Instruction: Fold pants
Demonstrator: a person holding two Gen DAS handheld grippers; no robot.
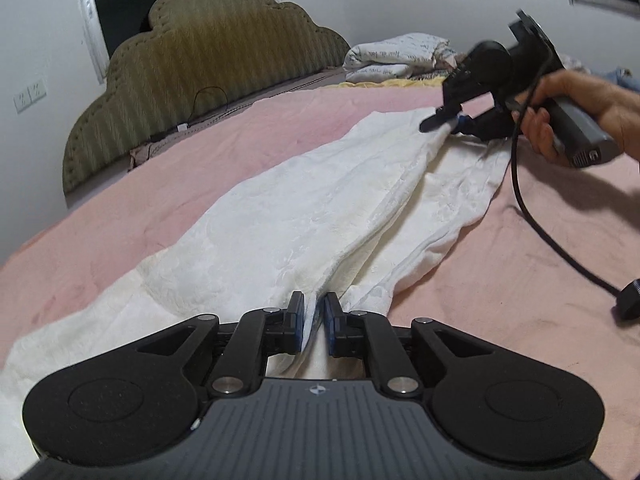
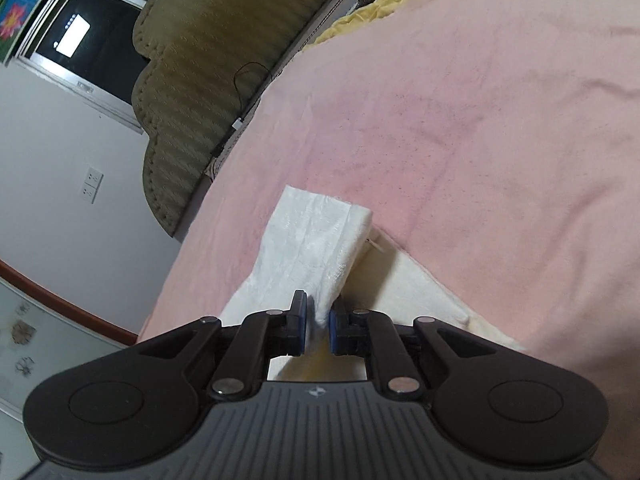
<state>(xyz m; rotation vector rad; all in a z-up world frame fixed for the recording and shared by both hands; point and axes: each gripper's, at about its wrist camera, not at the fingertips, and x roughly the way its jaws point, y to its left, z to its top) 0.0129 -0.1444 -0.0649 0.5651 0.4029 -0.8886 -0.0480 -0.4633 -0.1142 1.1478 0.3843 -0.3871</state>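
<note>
1. Left wrist view: the left tongs [image 1: 314, 322] stand slightly parted, with a fold of the white pants [image 1: 304, 216] between the blue pads.
2. The right tongs [image 1: 444, 122], in a hand [image 1: 576, 108], pinch the far end of the pants, lifted off the pink bed [image 1: 520, 280].
3. Right wrist view: the right tongs [image 2: 318, 324] are clamped on white cloth.
4. A padded headboard [image 1: 200, 76] stands beyond.
</note>
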